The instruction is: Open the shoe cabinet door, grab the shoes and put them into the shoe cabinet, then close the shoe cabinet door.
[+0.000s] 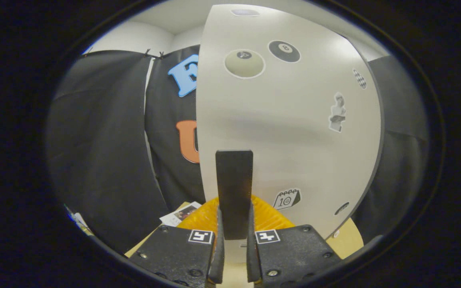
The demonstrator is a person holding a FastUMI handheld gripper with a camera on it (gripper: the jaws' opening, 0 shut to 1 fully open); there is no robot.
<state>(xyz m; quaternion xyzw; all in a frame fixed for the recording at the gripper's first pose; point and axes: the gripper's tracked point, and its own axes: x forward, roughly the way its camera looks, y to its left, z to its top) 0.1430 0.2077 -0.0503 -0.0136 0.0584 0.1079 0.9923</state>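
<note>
The white shoe cabinet door (294, 132) stands right in front of me, dotted with stickers. A black upright handle (234, 188) sticks out from its lower part. My gripper (234, 224) is shut on this handle, with the orange ribbed fingertips (270, 212) pressing on it from both sides. The door's left edge stands out against the black cloth behind it; I cannot tell how far the door is swung.
A light wooden surface (346, 240) lies under the cabinet and the fingers. A small printed card (180, 214) rests on it just left of the fingers. Black cloth walls (102, 160) close in on both sides.
</note>
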